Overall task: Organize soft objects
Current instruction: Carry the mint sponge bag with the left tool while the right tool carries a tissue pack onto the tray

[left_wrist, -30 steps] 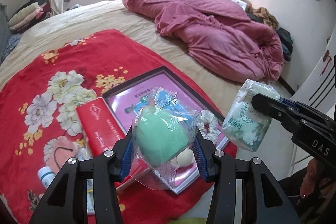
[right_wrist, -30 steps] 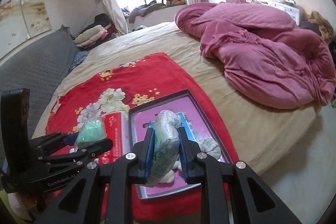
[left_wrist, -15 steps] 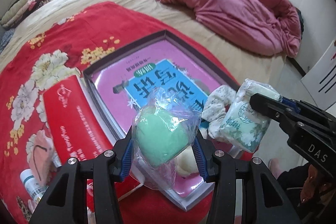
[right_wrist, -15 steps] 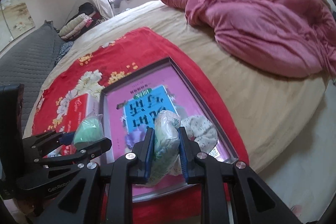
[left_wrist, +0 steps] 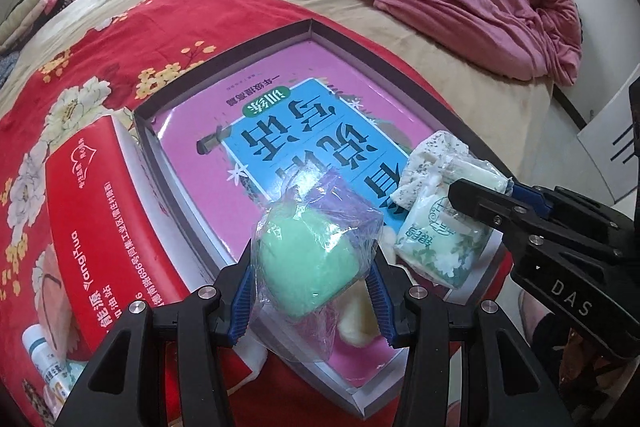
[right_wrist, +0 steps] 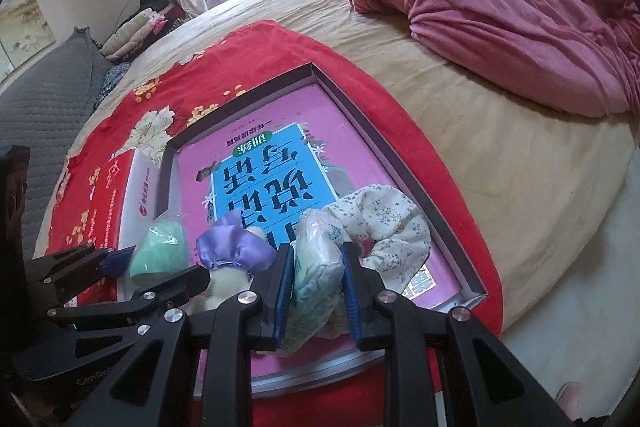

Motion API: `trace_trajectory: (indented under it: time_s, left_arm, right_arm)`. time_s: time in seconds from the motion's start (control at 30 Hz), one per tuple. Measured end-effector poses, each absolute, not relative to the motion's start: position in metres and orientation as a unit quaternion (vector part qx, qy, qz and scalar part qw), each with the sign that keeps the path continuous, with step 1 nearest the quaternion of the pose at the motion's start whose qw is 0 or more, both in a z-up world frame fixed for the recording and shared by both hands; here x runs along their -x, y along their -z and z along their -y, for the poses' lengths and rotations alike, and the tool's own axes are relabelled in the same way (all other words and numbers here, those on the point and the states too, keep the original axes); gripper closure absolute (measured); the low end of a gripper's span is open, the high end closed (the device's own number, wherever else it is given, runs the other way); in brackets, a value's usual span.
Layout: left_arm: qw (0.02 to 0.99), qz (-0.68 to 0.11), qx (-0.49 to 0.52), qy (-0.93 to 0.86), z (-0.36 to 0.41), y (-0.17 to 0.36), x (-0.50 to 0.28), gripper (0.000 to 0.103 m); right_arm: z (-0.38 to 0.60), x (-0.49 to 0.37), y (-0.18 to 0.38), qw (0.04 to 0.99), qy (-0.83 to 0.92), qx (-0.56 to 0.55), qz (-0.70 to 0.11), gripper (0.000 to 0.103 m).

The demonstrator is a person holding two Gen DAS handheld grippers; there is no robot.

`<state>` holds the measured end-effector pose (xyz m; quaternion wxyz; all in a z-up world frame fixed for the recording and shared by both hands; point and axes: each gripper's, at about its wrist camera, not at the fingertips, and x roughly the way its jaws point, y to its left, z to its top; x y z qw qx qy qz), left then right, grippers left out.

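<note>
Both tongs are coming down closer over the shallow box [left_wrist: 224, 99] on the red blanket [left_wrist: 132, 39] than a second ago. Left tongs [left_wrist: 312, 287], about half spread, are pinching the bagged green sponge [left_wrist: 308, 267] above the box's near end. Right tongs [right_wrist: 316, 287], jaws just easing apart, are still sitting against the tissue pack [right_wrist: 316, 267], beside the floral scrunchie [right_wrist: 384, 227].
</note>
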<state>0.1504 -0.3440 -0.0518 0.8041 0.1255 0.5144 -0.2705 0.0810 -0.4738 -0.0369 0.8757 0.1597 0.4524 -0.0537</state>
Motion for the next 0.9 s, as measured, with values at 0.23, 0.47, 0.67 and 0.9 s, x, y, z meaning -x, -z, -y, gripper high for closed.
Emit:
trace_trajectory:
  time_s: [0.23, 0.47, 0.67, 0.9]
  left_arm:
    - [0.804, -0.515, -0.125, 0.270, 0.346, 0.052, -0.149, 0.051]
    - [0.803, -0.514, -0.118, 0.277, 0.346, 0.049, -0.149, 0.050]
    - [0.805, -0.508, -0.120, 0.283, 0.345, 0.043, -0.145, 0.043]
    - [0.814, -0.490, -0.111, 0.293, 0.337, 0.024, -0.139, 0.039]
  right_arm:
    - [0.473, -0.081, 0.034, 0.877, 0.064, -0.144, -0.454, 0.073]
    - [0.484, -0.077, 0.025, 0.879, 0.077, -0.141, -0.450, 0.068]
    - [0.486, -0.076, 0.022, 0.880, 0.085, -0.135, -0.448, 0.059]
    - [0.480, -0.074, 0.009, 0.886, 0.087, -0.126, -0.438, 0.052]
